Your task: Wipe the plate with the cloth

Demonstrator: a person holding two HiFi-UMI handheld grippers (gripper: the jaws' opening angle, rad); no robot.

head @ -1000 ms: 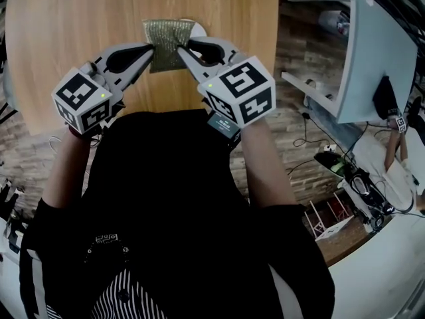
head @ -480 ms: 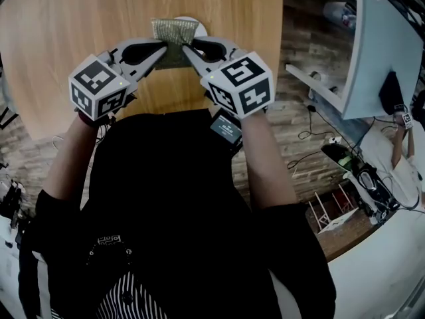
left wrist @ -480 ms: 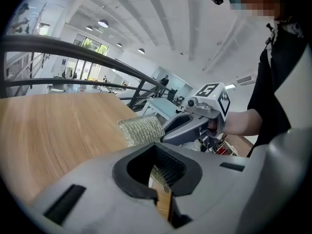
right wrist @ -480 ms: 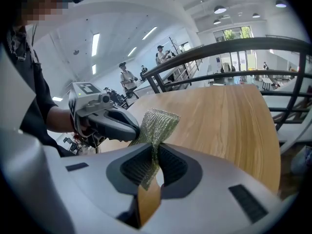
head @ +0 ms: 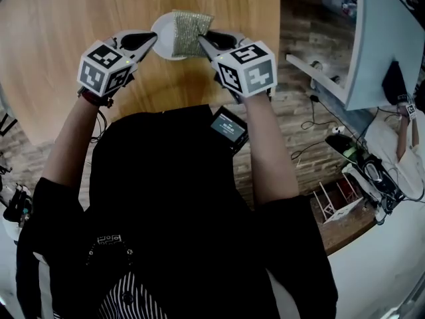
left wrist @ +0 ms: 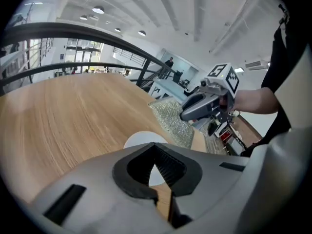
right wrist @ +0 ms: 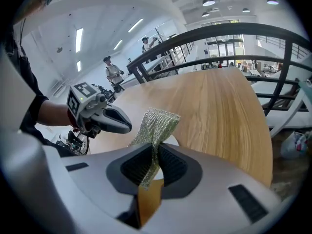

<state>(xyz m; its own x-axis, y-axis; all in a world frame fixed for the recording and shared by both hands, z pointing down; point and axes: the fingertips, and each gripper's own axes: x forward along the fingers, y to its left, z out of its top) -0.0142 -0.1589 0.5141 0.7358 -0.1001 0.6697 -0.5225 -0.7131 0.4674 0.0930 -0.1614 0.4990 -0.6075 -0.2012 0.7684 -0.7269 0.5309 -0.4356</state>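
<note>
A small white plate (head: 165,37) is over the wooden table (head: 60,52), with my left gripper (head: 151,40) shut on its near left rim. A glittery green-gold cloth (head: 191,32) hangs against the plate's right side, pinched in my shut right gripper (head: 202,41). In the left gripper view the plate (left wrist: 139,139) shows above and between the jaws of the left gripper (left wrist: 157,165), with the cloth (left wrist: 173,119) and the right gripper (left wrist: 201,106) beyond. In the right gripper view the cloth (right wrist: 157,123) rises out of the right gripper (right wrist: 155,162), hiding most of the plate (right wrist: 171,141).
The table's right edge (head: 277,38) runs close to my right gripper, with brick floor and cables below it. A white desk (head: 375,45) stands to the right. A dark railing (right wrist: 234,33) borders the table's far side. People stand far off (right wrist: 113,72).
Both grippers have moved farther out over the table. The cloth, which covered most of the plate, now sits at its right side, so the plate's white face shows.
</note>
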